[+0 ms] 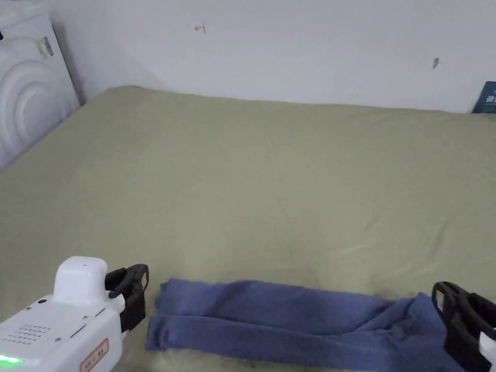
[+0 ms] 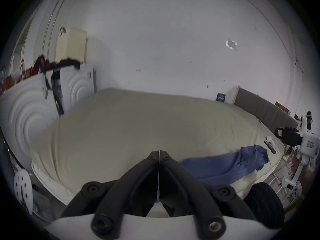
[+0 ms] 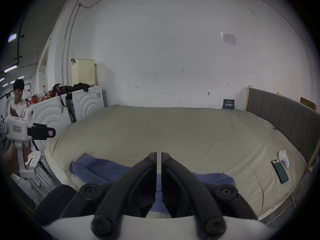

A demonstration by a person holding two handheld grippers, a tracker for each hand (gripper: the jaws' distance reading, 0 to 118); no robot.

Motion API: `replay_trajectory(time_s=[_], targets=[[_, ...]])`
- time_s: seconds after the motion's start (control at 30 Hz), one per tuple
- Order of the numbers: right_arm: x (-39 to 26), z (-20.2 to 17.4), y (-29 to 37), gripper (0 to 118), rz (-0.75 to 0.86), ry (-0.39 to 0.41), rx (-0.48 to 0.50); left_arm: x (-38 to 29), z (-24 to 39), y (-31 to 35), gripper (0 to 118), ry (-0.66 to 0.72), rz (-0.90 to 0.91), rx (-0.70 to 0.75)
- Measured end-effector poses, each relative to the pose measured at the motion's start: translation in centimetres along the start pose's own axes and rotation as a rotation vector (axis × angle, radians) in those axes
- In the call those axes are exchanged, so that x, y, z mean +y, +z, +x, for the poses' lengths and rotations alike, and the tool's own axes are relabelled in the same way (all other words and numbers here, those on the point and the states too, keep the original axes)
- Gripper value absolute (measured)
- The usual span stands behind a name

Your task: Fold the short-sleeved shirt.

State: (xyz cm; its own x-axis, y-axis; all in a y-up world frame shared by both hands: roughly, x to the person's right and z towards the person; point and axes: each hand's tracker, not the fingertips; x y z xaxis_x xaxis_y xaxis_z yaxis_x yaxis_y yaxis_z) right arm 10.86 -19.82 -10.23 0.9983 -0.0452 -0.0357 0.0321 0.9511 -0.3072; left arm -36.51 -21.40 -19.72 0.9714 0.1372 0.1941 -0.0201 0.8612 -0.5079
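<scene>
The blue short-sleeved shirt (image 1: 290, 319) lies along the near edge of the bed (image 1: 271, 184), already gathered into a long narrow band running left to right, with a lengthwise fold line down its middle and a bunched, rumpled lump at its right end. The cloth looks soft, thin and limp, a matte knit that creases easily; it should weigh next to nothing, offer no stiffness, and sag or slide out of shape if lifted by one point alone. A sound hold would be at the two short ends, pinching through all layers at the corners so the band stays flat when one end is carried over the other; the bunched right end likely wants smoothing first. The left tongs (image 1: 130, 290) hang just beside the shirt's left end, apart from it, and in the left gripper view their jaws stand together with nothing between them. The right tongs (image 1: 457, 317) sit at the right end of the band, just over the bunched cloth; in the right gripper view their jaws are nearly together with a thin slit of daylight between them, holding no cloth. The bed is covered by a smooth pale olive sheet with faint wrinkles, giving a soft surface that yields under pressure. A dark phone (image 3: 279, 171) lies well apart on the bed's right side
</scene>
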Motion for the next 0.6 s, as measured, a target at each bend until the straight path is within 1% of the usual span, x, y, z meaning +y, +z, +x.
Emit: replay_trajectory(time_s=[0.03, 0.07, 0.1, 0.17, 0.23, 0.3, 0.33, 0.4, 0.5, 0.57, 0.6], targets=[[-0.2, -0.1, 0.0, 8, -0.014, 0.005, -0.001, -0.4, -1.4, -0.4, 81, 0.026, -0.033, -0.007], [-0.5, -0.2, 0.1, 8, -0.026, 0.008, -0.004, -0.9, -3.0, -1.0, 102, 0.04, -0.083, -0.009], [-1.0, -0.3, 0.1, 8, -0.039, 0.008, -0.002, -1.6, -4.7, -1.8, 113, 0.061, -0.122, -0.031], [-1.6, -0.7, -0.2, 8, -0.072, 0.014, -0.004, -2.8, -6.9, -2.9, 115, 0.148, -0.189, -0.114], [-2.0, -1.2, -0.6, 8, -0.098, 0.01, -0.012, -3.9, -9.2, -4.3, 115, 0.278, -0.238, -0.222], [-2.2, -1.7, -1.0, 8, -0.121, -0.004, -0.014, -5.1, -11.3, -6.6, 115, 0.403, -0.298, -0.372], [-2.2, -1.9, -1.2, 8, -0.13, -0.006, -0.015, -5.7, -11.9, -7.9, 115, 0.453, -0.346, -0.448], [-2.1, -2.5, -1.7, 8, -0.145, -0.012, -0.017, -7.6, -12.9, -11.3, 115, 0.606, -0.452, -0.627], [-1.4, -3.2, -2.0, 8, -0.158, -0.026, -0.015, -10.6, -12.5, -16.3, 115, 0.803, -0.536, -0.746], [-0.6, -3.6, -2.2, 8, -0.156, -0.018, -0.012, -10.8, -12.2, -17.7, 115, 0.9, -0.428, -0.897], [-0.2, -3.7, -2.3, 8, -0.153, -0.008, -0.013, -10.5, -11.5, -18.3, 115, 0.933, -0.429, -0.922]])
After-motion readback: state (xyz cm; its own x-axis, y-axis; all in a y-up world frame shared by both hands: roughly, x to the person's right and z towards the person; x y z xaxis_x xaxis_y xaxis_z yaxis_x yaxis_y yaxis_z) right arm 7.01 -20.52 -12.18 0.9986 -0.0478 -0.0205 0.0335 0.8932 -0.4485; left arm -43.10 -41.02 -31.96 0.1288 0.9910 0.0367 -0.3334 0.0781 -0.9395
